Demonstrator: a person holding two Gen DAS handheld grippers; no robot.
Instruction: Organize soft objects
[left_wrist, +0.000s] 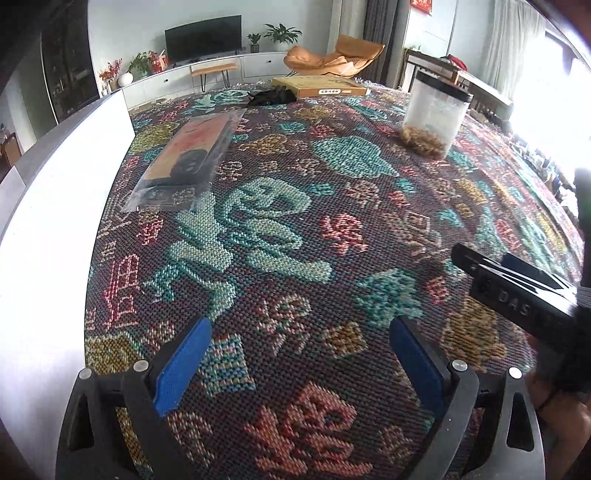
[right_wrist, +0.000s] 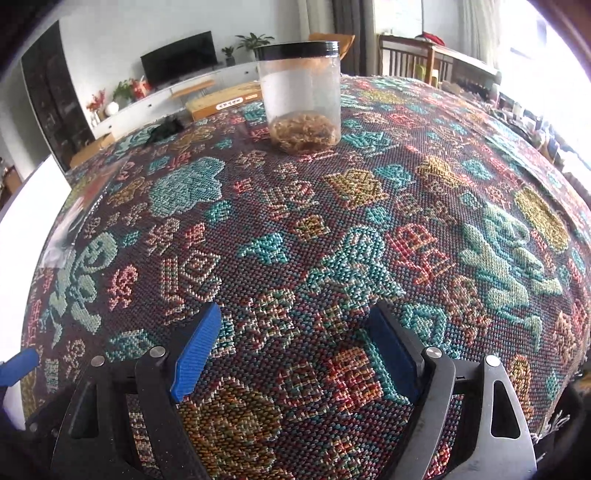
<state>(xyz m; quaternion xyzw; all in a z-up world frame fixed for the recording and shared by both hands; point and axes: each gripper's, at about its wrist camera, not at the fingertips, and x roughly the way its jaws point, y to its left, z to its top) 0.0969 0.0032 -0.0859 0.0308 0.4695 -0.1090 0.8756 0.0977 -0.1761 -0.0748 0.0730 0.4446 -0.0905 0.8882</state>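
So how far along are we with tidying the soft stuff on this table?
Barely begun, it seems. The lidded clear jar already has brownish fluff at its bottom. Nothing is in hand: the left claw and right claw both stand open over bare tablecloth. Still loose: the plastic-wrapped packet and the dark bundle by the flat box.

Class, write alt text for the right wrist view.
The open right gripper, blue pads apart and empty, hovers over a patterned woven cloth. Beyond it stands a clear jar with a black lid, brown fluffy material at its bottom.
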